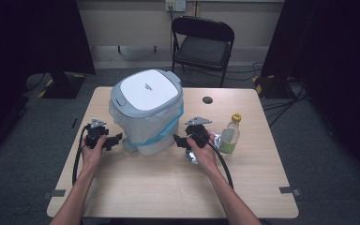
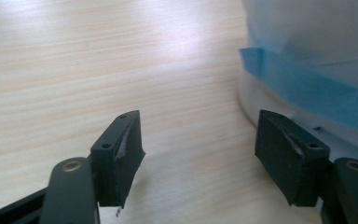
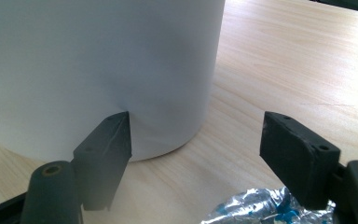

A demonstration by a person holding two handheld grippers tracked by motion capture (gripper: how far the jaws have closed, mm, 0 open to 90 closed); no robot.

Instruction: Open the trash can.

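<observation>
While the white bin (image 1: 146, 112) sits in the middle of the desk (image 1: 168, 187), the left hand-held gripper (image 1: 113, 139) waits just beside its bottom with jaws wide apart and nothing between them. The right hand-held gripper (image 1: 180, 140) is on the other side, jaws wide too, right over a shiny crumpled wrapper (image 3: 261, 210). If the right one reaches for the wrapper, it could bump the bin or only pinch a corner, and the wrapper may slip out. The bottle (image 1: 229, 135) stands near that hand, so an elbow swing could knock it over. The bin's lid looks closed, so trash cannot go in yet.
</observation>
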